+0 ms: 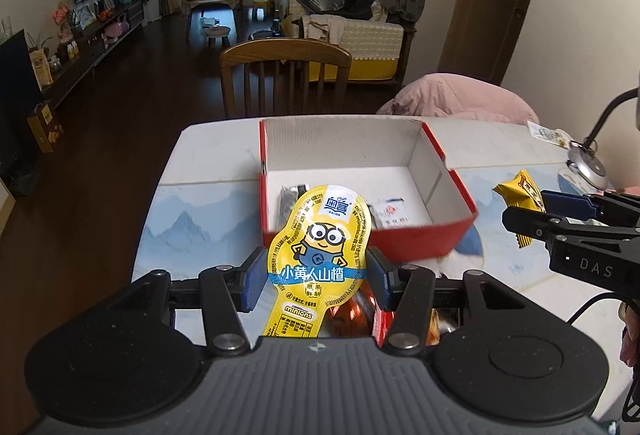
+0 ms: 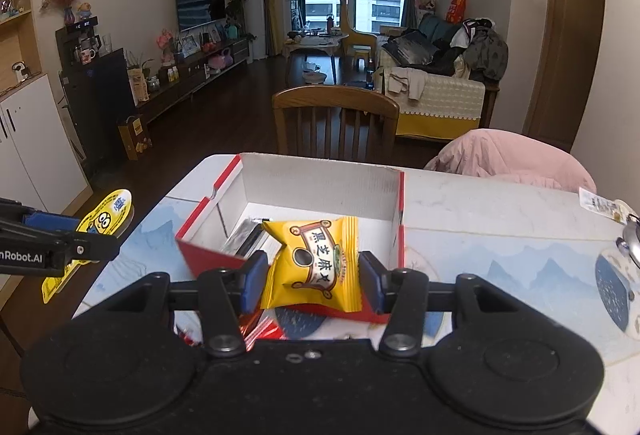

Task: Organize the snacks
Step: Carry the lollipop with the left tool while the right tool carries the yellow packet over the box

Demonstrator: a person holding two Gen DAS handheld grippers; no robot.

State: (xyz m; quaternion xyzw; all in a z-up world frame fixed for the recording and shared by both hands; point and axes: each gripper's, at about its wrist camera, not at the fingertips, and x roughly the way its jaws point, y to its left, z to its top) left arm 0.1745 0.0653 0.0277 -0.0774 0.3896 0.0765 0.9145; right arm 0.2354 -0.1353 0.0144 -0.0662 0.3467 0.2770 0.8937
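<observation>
My left gripper [image 1: 318,277] is shut on a yellow Minions hawthorn snack [image 1: 320,247], held upright just in front of the open red box [image 1: 460,187]. My right gripper [image 2: 314,281] is shut on a yellow black-sesame snack pack [image 2: 316,263], held above the near edge of the red box [image 2: 394,195]. The box has a white inside and holds a silver packet [image 1: 292,197] and a white packet [image 1: 390,215]. The right gripper shows at the right of the left wrist view [image 1: 524,215]. The left gripper with its snack shows at the left of the right wrist view [image 2: 100,235].
The box stands on a white table with a blue mountain print [image 1: 200,211]. Red and orange snack wrappers [image 1: 352,315] lie under the left gripper. A wooden chair [image 1: 286,71] and a pink garment [image 1: 460,95] are behind the table. A small packet [image 2: 600,205] and a metal lamp base [image 1: 588,167] sit at the right.
</observation>
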